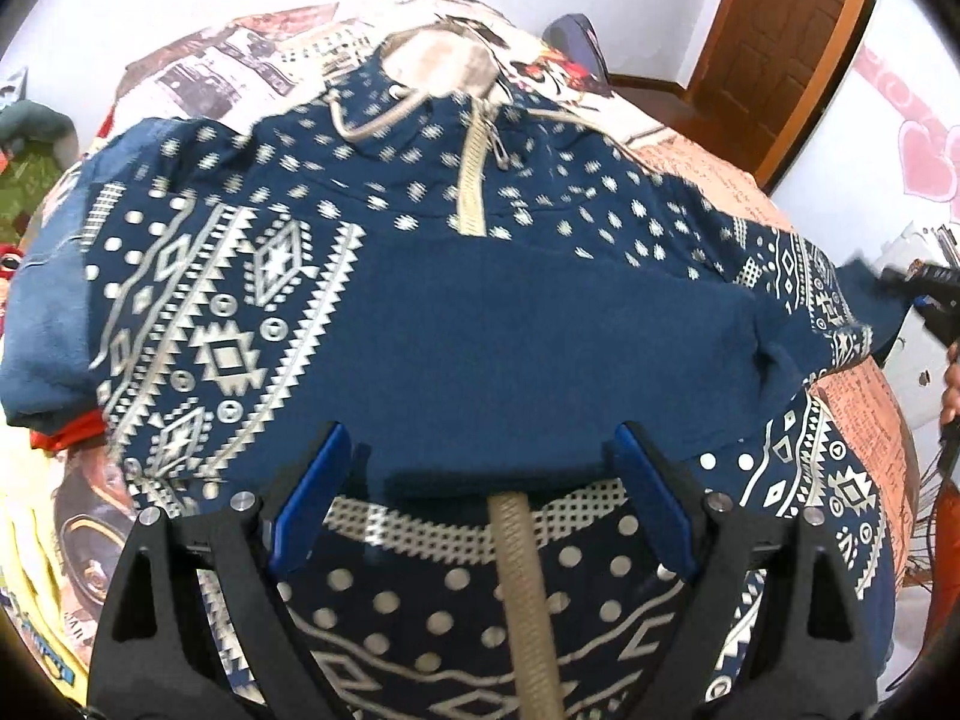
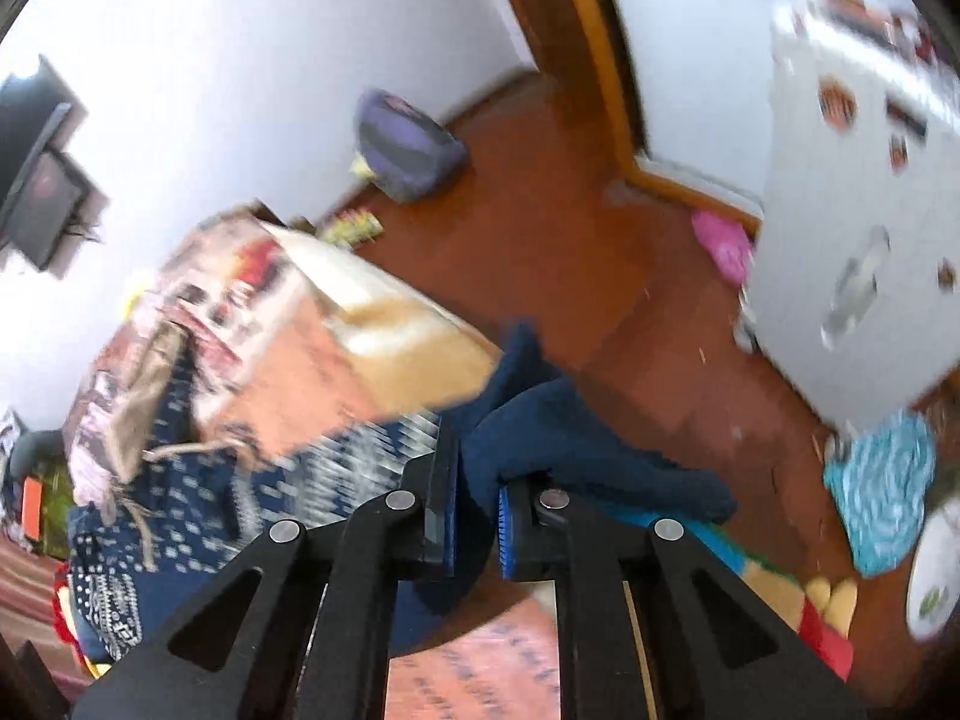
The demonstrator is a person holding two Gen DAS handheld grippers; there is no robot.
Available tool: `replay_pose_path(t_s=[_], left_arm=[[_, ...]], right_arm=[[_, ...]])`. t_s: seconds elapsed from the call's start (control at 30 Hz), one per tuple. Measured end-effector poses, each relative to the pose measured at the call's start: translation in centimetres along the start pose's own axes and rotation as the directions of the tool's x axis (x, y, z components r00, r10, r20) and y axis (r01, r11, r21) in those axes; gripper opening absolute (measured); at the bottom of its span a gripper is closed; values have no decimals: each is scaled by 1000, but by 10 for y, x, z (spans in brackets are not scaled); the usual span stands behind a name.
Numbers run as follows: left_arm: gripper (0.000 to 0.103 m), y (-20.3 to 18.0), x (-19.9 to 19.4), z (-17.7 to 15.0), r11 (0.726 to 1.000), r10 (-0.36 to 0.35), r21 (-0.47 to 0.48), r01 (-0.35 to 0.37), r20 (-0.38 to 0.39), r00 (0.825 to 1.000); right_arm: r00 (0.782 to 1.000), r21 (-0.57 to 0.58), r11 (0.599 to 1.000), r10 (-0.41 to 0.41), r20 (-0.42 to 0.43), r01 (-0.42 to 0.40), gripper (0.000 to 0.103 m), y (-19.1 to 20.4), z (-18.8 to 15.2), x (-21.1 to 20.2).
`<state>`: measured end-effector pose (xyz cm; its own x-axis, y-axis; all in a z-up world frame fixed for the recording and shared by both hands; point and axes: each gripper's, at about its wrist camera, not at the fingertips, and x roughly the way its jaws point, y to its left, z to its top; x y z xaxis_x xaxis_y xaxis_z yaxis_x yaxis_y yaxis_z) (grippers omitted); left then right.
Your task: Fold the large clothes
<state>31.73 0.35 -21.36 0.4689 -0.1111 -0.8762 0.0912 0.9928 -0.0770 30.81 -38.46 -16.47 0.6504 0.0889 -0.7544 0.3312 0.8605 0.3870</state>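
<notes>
A navy hoodie (image 1: 480,312) with white geometric print and a beige zipper (image 1: 474,180) lies spread on the bed, hood at the far end. My left gripper (image 1: 480,438) hovers open over its near part, fingers wide apart, nothing between the blue pads. At the right edge of the left wrist view, my right gripper (image 1: 927,294) holds the end of the right sleeve. In the right wrist view that gripper (image 2: 477,468) is shut on the plain navy sleeve (image 2: 540,426), lifted past the bed's edge. The hoodie's body (image 2: 198,468) trails to the left, blurred.
The bed cover (image 1: 720,168) is printed in orange and beige. Beyond the bed are a red-brown floor (image 2: 570,210), a purple bag (image 2: 408,144), a wooden door (image 1: 774,48), a white cabinet (image 2: 858,228), a turquoise cloth (image 2: 888,492) and a plush toy (image 2: 822,618).
</notes>
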Motion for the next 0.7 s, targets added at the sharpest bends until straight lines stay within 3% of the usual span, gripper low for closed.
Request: replay_pose_path(t_s=[0.13, 0.27, 0.4, 0.53, 0.7], left_arm=[[89, 13, -19, -1, 1000, 7, -24, -6, 39, 999], [89, 25, -36, -3, 999, 17, -39, -14, 77, 997], [89, 34, -50, -7, 998, 17, -58, -11, 107, 994], [89, 45, -58, -11, 997, 18, -77, -9, 125, 992], [89, 60, -63, -21, 995, 30, -98, -17, 131, 991]], right_arm=[[990, -138, 990, 60, 128, -43, 7, 49, 7, -39], [972, -265, 957, 168, 164, -121, 7, 103, 5, -65], [957, -348, 911, 272, 99, -223, 7, 150, -7, -71], [940, -386, 864, 340, -26, -324, 7, 189, -29, -56], [925, -405, 834, 313, -213, -375, 7, 224, -75, -16]])
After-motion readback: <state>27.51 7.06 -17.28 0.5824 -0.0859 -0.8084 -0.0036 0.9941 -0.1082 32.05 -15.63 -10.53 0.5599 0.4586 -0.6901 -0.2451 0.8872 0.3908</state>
